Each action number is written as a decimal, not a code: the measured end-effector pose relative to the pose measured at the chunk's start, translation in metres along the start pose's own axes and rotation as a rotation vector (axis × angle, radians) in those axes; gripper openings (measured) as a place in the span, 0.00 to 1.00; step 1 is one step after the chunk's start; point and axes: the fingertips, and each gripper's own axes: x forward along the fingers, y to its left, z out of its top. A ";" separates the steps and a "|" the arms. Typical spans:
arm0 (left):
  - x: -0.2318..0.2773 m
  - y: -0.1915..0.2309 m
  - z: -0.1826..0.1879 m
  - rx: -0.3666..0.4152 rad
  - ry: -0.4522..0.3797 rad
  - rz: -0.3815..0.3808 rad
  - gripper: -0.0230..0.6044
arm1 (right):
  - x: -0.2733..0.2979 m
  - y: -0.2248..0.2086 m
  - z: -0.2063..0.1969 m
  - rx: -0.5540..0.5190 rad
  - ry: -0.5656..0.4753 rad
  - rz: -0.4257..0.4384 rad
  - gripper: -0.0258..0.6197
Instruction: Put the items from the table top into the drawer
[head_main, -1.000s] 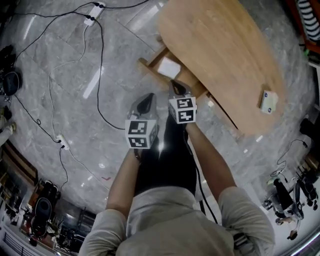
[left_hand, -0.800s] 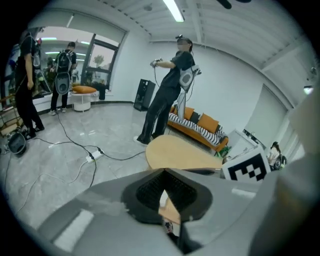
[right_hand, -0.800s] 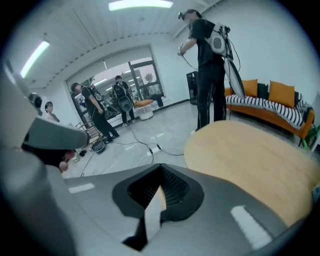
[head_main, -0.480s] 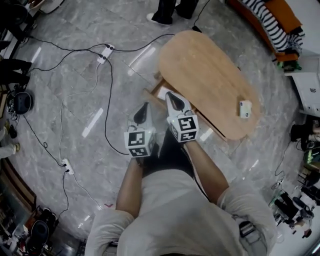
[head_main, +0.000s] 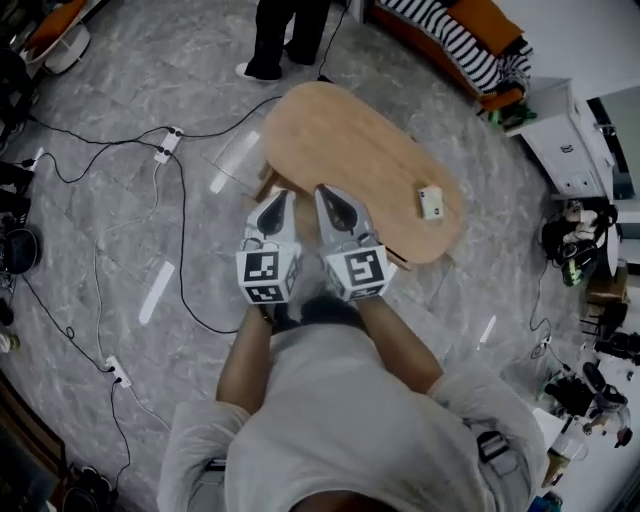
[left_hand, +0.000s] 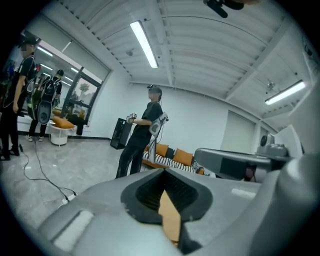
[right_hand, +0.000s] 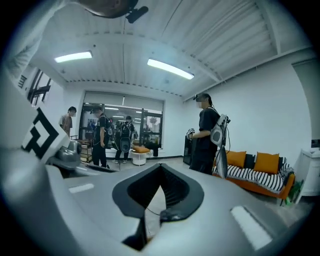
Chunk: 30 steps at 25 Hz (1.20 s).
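A white power strip (head_main: 166, 145) and black cables lie across the grey marble floor (head_main: 110, 230) at left. The left tool (head_main: 276, 200) and right tool (head_main: 328, 196) are held side by side in front of the person, nearly level, their tips over the near edge of the oval wooden bench (head_main: 340, 140). Both tools are clenched tip to tip and grasp nothing; only a sliver of bench and floor shows through the gap behind the pads. Each carries a cube with black-and-white square markers, which spell no words.

One small white box (head_main: 430, 202) sits alone on the bench top near its right end, well apart from both tools; the marks on its face are too small to read.

Beyond the bench stands a person in dark clothes (head_main: 278, 35). At upper right is a striped sofa (head_main: 455, 35) with orange cushions, and to its right a white cabinet (head_main: 562, 150) whose small label cannot be read.
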 end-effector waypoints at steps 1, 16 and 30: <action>0.004 -0.014 0.004 0.020 -0.011 -0.014 0.07 | -0.008 -0.008 0.007 -0.006 -0.016 0.003 0.05; -0.010 -0.138 0.027 0.069 -0.128 0.040 0.07 | -0.127 -0.069 0.031 -0.014 -0.080 0.033 0.05; -0.029 -0.159 0.017 0.120 -0.124 0.004 0.07 | -0.145 -0.060 0.035 -0.027 -0.126 0.033 0.05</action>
